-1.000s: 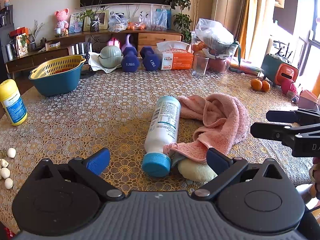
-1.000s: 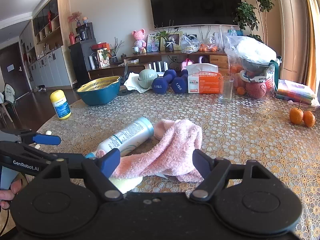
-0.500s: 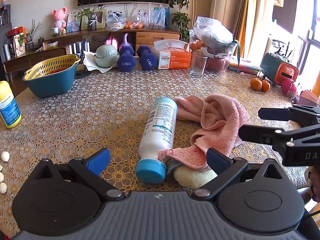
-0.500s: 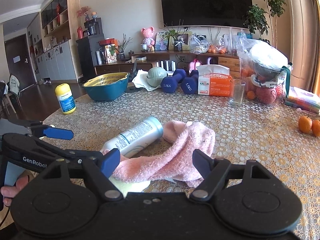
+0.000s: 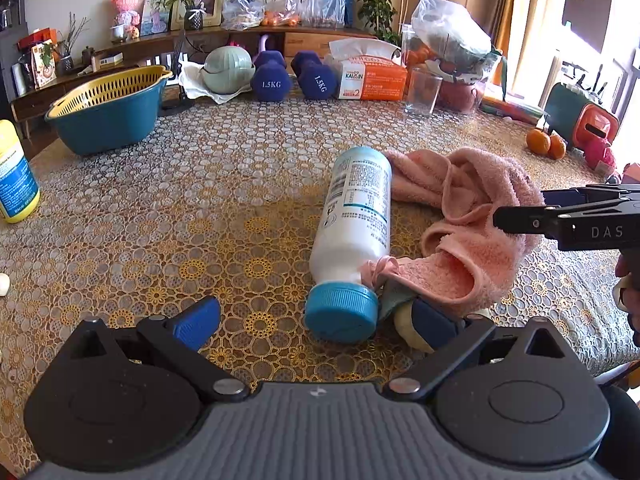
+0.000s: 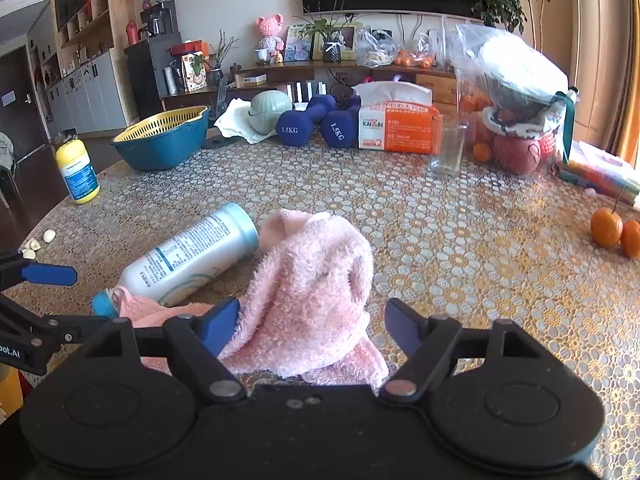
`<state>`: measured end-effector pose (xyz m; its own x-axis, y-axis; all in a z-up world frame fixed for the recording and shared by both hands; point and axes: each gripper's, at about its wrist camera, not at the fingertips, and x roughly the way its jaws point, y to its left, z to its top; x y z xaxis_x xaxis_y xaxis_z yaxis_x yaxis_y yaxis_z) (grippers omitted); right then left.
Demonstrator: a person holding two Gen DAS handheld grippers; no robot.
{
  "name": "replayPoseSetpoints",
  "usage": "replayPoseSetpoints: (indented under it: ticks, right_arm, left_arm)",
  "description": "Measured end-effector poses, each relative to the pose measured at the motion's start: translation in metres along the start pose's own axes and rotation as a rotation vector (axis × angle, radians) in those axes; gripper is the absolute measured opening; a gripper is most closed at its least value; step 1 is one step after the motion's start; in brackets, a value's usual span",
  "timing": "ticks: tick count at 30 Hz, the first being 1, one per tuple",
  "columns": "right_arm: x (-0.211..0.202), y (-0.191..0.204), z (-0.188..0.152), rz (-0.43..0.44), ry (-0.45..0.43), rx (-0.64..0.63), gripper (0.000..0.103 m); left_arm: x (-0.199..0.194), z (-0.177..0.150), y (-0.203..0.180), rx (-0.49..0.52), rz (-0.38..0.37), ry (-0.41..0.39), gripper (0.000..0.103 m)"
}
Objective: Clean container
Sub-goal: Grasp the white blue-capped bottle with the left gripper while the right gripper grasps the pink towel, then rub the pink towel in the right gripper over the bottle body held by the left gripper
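A white bottle (image 5: 356, 224) with a blue cap (image 5: 341, 313) lies on its side on the patterned table; the right wrist view shows the same bottle (image 6: 192, 258). A pink towel (image 5: 472, 220) is crumpled against its right side, over a pale yellow thing (image 5: 408, 324). My left gripper (image 5: 316, 320) is open, its fingers on either side of the cap end. My right gripper (image 6: 312, 324) is open too, with the towel (image 6: 316, 280) between its fingers, and reaches in from the right edge of the left wrist view (image 5: 560, 216).
A teal basin with a yellow strainer (image 5: 108, 112) and a yellow bottle (image 5: 14, 184) stand at the left. Dumbbells (image 5: 296, 74), a tissue box (image 5: 370, 76), a glass (image 5: 422, 90) and bagged items line the back. Oranges (image 5: 546, 144) lie at the right.
Both grippers have moved forward and closer to the table: the left one now flanks the bottle's cap, the right one now has the towel between its fingers. Bottle and towel have not moved.
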<state>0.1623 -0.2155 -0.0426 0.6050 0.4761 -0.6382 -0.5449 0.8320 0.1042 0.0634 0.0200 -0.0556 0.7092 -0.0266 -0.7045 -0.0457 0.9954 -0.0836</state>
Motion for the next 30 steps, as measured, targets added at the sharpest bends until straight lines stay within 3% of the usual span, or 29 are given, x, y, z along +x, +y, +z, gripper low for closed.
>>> replayPoseSetpoints:
  ticks: [4, 8, 10, 11, 14, 18, 20, 24, 27, 30]
  right_arm:
    - [0.017, -0.003, 0.001, -0.003, 0.020, 0.042, 0.077]
    - [0.030, -0.002, 0.001, 0.009, 0.046, 0.056, 0.075]
    - [0.029, -0.003, 0.002, 0.030, 0.045, 0.071, 0.052]
    - [0.029, -0.003, 0.003, 0.039, 0.051, 0.075, 0.033]
    - [0.019, -0.006, 0.006, 0.048, 0.037, 0.076, 0.022]
    - [-0.003, 0.000, 0.018, 0.044, -0.021, -0.005, 0.019]
    - [-0.016, 0.008, 0.027, 0.020, -0.068, -0.068, 0.019]
    - [-0.035, 0.014, 0.048, 0.004, -0.122, -0.164, 0.019]
    - [-0.037, 0.025, 0.055, 0.023, -0.119, -0.235, 0.019]
    - [-0.036, 0.038, 0.055, 0.100, -0.109, -0.266, 0.019]
  left_arm:
    - [0.003, -0.001, 0.005, -0.016, -0.013, 0.003, 0.102]
    - [0.005, 0.001, 0.007, -0.026, -0.039, 0.006, 0.089]
    - [0.004, 0.002, 0.008, -0.036, -0.067, 0.005, 0.084]
    - [0.004, 0.003, 0.008, -0.034, -0.076, 0.006, 0.080]
    - [0.003, 0.004, 0.002, -0.012, -0.092, 0.004, 0.073]
    - [0.005, 0.005, -0.002, 0.003, -0.105, 0.020, 0.054]
    - [0.004, 0.005, -0.004, 0.008, -0.104, 0.019, 0.054]
    - [0.003, 0.005, -0.010, 0.055, -0.068, 0.024, 0.040]
    - [0.004, 0.005, -0.011, 0.062, -0.062, 0.026, 0.040]
    - [0.003, 0.004, -0.016, 0.085, -0.048, 0.022, 0.039]
